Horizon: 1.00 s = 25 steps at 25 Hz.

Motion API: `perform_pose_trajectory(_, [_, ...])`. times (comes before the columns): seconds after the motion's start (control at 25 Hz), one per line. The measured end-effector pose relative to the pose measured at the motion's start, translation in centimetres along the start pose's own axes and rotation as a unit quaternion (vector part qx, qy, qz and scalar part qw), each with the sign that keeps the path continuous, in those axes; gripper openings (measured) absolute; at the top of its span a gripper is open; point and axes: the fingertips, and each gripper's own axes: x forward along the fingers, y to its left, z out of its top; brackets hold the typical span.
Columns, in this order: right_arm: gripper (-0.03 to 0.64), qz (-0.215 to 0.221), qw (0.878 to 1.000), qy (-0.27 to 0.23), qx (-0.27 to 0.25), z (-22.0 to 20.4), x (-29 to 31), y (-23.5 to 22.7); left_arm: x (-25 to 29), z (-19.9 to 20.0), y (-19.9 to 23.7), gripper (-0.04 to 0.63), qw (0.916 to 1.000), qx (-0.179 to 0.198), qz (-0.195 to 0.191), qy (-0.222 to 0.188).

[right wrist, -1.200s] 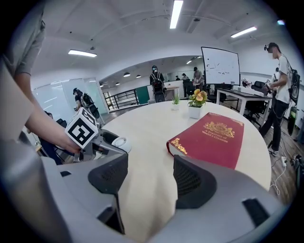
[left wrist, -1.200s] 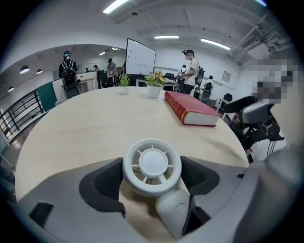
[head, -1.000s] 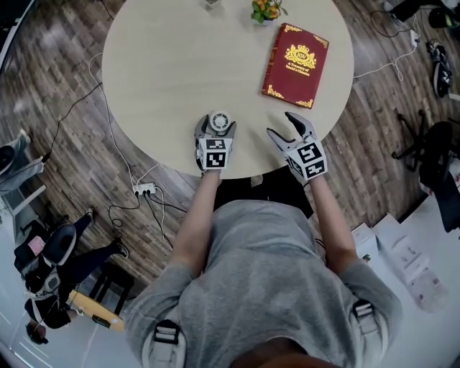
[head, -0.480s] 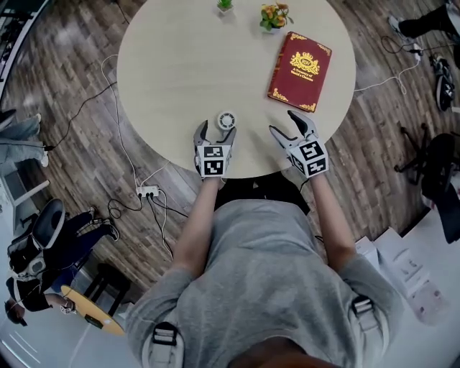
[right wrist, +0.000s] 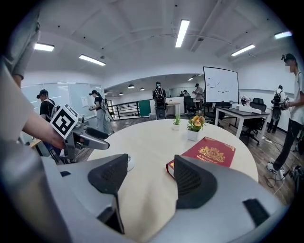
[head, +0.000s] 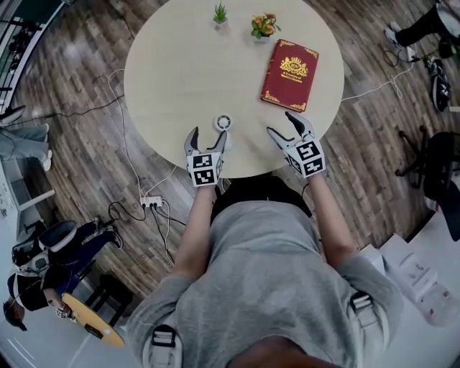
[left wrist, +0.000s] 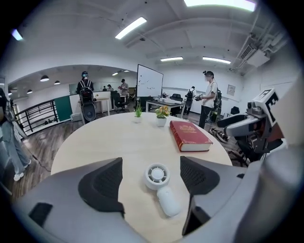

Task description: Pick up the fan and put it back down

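The small white fan (head: 224, 123) lies flat on the round pale table (head: 172, 79), near its front edge. In the left gripper view the fan (left wrist: 157, 174) rests face up with its handle toward me, on the table beyond the two open jaws, and neither pad touches it. My left gripper (head: 207, 138) hovers just behind the fan, open and empty. My right gripper (head: 285, 126) is open and empty to the fan's right, above the table edge. In the right gripper view its left jaw hides most of the fan (right wrist: 129, 163).
A red book (head: 290, 74) lies at the right of the table, close beyond the right gripper. Two small potted plants (head: 220, 14) (head: 264, 26) stand at the far edge. A power strip (head: 149, 203) and cables lie on the wood floor. People stand around the room.
One second ago the left gripper's jaws stood round the fan. It has since lifted and drawn back, and the fan stays on the table. The right gripper has risen slightly.
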Motion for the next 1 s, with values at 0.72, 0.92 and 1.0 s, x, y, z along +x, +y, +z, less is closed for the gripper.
perform_pose_trajectory(0.72, [0.309, -0.018, 0.999, -0.044, -0.020, 1.6, -7.8, -0.2, -7.6, 3.3, -1.3, 0.383, 0.9976, 0.000, 0.035, -0.060])
perform_pose_trajectory(0.92, [0.305, -0.017, 0.998, -0.049, -0.027, 1.4, -9.0, -0.3, -8.8, 3.3, -2.1, 0.383, 0.9968, 0.000, 0.043, -0.068])
perform_pose_trajectory(1.0, [0.305, -0.013, 0.998, -0.054, -0.027, 1.3, -9.5, -0.3, -9.3, 3.1, -2.4, 0.383, 0.9966, 0.000, 0.045, -0.069])
